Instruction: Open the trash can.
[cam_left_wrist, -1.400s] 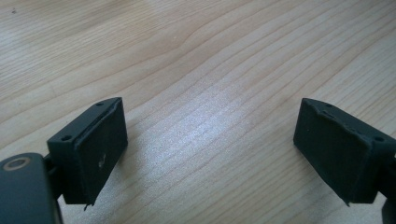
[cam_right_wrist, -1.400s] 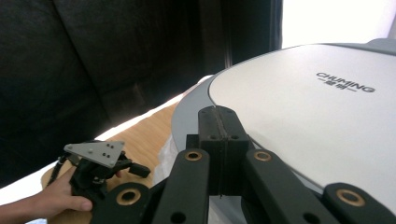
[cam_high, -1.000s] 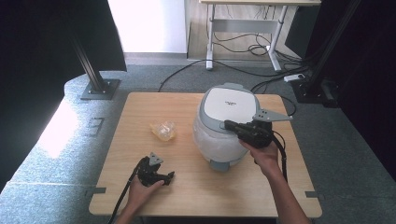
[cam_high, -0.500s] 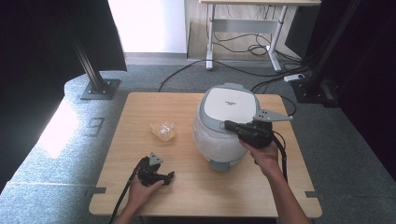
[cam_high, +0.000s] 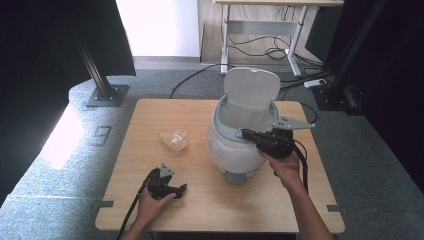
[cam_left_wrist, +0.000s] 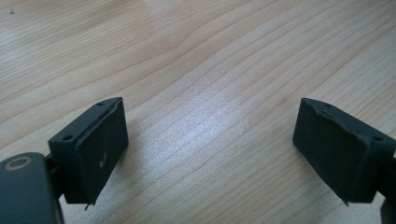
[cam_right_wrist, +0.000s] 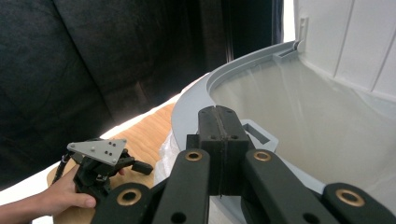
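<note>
Bin (cam_high: 235, 150) on the table (cam_high: 150, 120), right of centre, white liner bag bulging over its sides. Half a sec earlier the lid lay flat on top; at this moment the lid (cam_high: 251, 87) stood upright, hinged at the far side, mouth open w/ liner visible inside.

R gripper (cam_high: 245, 133) sat at the near rim of the bin, where the grey latch tab is. Seen in right gripper view, R gripper (cam_right_wrist: 218, 122) had jaws pressed together, pads touching, nothing pinched between them. Tip just over the grey rim (cam_right_wrist: 187, 112), beside the small rectangular latch slot. Judged: closed tip was used to press the release, lid sprang up. Hand itself didn't shift between frames.

L gripper (cam_high: 167, 186) rested on the table near front edge, left of the bin, well apart from it. Same spot as a sec ago. Left gripper view: jaws spread wide, bare wood between pads (cam_left_wrist: 100, 149), holding nothing.

Crumpled clear wrapper (cam_high: 175, 139) lay on the table between L gripper and bin, unmoved, untouched.

Meaning: opening step looks done. Bin now ready to take rubbish. Likely next: L gripper, already spread, goes for wrapper, then drops it in. R gripper at rim might obstruct the drop.
</note>
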